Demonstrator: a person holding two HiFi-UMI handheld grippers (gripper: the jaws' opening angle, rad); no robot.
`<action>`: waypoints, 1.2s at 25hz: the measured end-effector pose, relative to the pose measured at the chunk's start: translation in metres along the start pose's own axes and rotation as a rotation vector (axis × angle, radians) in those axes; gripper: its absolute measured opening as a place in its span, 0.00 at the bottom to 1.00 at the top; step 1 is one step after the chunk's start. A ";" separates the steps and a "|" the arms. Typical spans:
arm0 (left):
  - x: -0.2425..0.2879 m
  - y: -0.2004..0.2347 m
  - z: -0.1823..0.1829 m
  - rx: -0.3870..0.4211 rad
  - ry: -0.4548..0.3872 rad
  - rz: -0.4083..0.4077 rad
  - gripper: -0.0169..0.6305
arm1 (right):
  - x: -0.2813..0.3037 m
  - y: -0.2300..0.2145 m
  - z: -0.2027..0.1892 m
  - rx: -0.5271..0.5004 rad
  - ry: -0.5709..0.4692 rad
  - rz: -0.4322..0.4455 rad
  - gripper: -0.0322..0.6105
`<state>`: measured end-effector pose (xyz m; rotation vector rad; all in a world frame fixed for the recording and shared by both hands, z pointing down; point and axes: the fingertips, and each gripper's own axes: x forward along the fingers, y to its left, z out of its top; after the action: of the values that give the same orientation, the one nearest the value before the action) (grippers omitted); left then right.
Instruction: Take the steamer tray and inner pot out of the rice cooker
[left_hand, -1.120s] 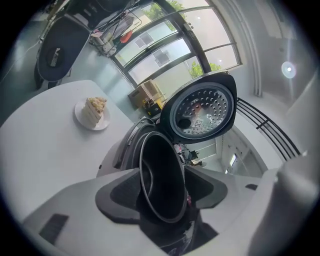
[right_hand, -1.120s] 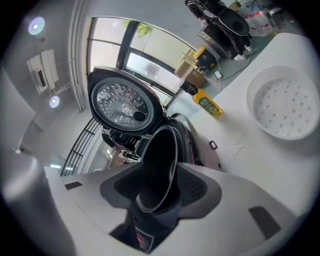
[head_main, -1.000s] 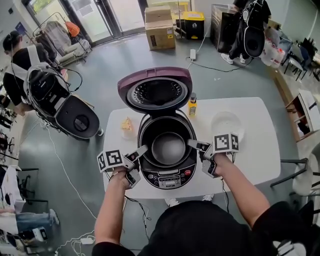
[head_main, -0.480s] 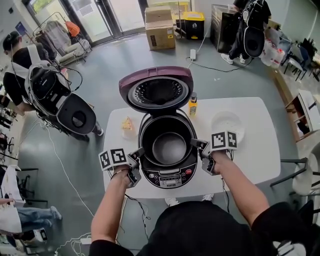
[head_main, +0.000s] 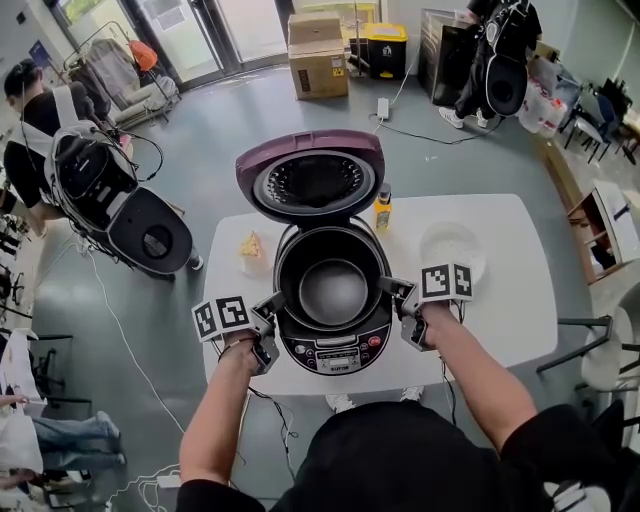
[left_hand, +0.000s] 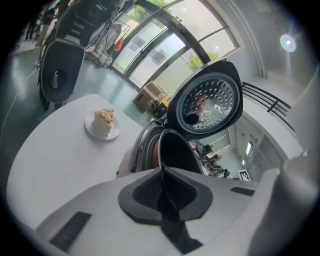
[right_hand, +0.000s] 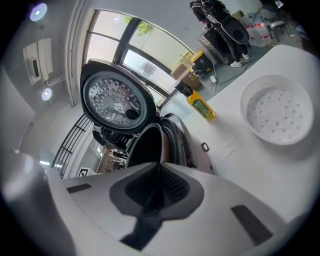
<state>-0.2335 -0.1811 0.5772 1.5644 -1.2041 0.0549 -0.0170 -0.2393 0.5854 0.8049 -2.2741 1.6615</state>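
The rice cooker (head_main: 335, 355) stands on the white table (head_main: 500, 310) with its purple lid (head_main: 313, 180) swung up. The dark inner pot (head_main: 333, 290) sits inside it. My left gripper (head_main: 272, 303) pinches the pot's left rim, its jaws still closing on the thin edge; the left gripper view shows that rim (left_hand: 161, 150) between the pads (left_hand: 145, 192). My right gripper (head_main: 390, 287) is shut on the right rim (right_hand: 159, 145). The white steamer tray (head_main: 452, 250) (right_hand: 280, 115) lies on the table to the right of the cooker.
A slice of cake on a small plate (head_main: 250, 245) (left_hand: 104, 122) sits left of the cooker. A yellow bottle (head_main: 382, 212) (right_hand: 201, 106) stands behind it on the right. Around the table are a person with equipment at the left, cardboard boxes and chairs.
Both grippers' jaws, open beside the pot a second ago, have closed onto its rim. The hands have barely shifted.
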 end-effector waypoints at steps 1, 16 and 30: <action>-0.002 -0.002 0.001 0.013 -0.008 0.005 0.06 | -0.002 0.003 0.001 0.000 -0.011 0.009 0.08; -0.063 -0.078 0.025 0.147 -0.180 -0.049 0.06 | -0.065 0.082 0.021 -0.101 -0.186 0.132 0.09; -0.047 -0.186 0.013 0.287 -0.194 -0.186 0.06 | -0.168 0.076 0.052 -0.137 -0.396 0.105 0.08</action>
<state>-0.1335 -0.1835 0.4129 1.9642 -1.2341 -0.0487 0.0882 -0.2203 0.4265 1.0783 -2.7019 1.4704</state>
